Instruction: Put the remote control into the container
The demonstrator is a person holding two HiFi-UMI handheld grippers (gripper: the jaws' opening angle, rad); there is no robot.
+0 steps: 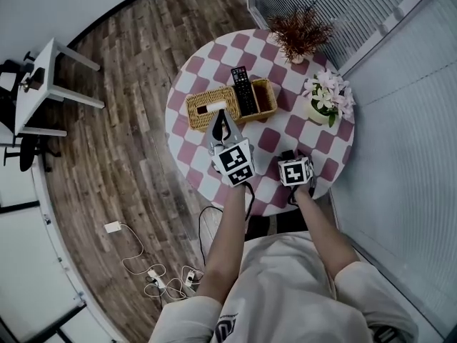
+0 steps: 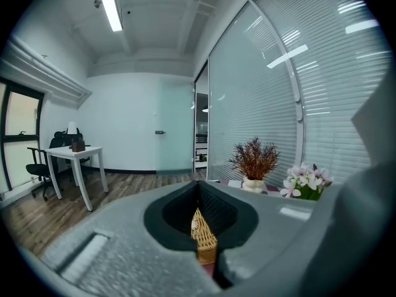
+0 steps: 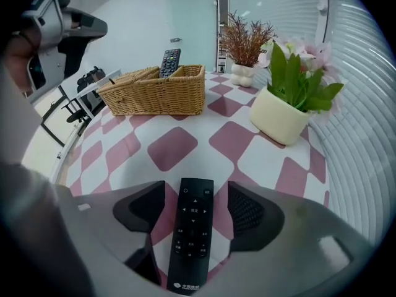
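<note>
A remote (image 3: 190, 240) lies flat near the surface's (image 3: 179, 144) near edge, untouched between the spread jaws of the low-held right gripper (image 3: 197, 209). If the jaws are closed too high, the thin remote may be missed or skidded aside. The left gripper (image 1: 221, 126), pressed together and empty, is held raised just before the basket (image 3: 154, 94).

An office: a white rectangular desk (image 2: 75, 154) with a black swivel chair (image 2: 38, 169), tall glass partition walls with slatted blinds (image 2: 260, 91), and a long ceiling strip light (image 2: 110, 5).
</note>
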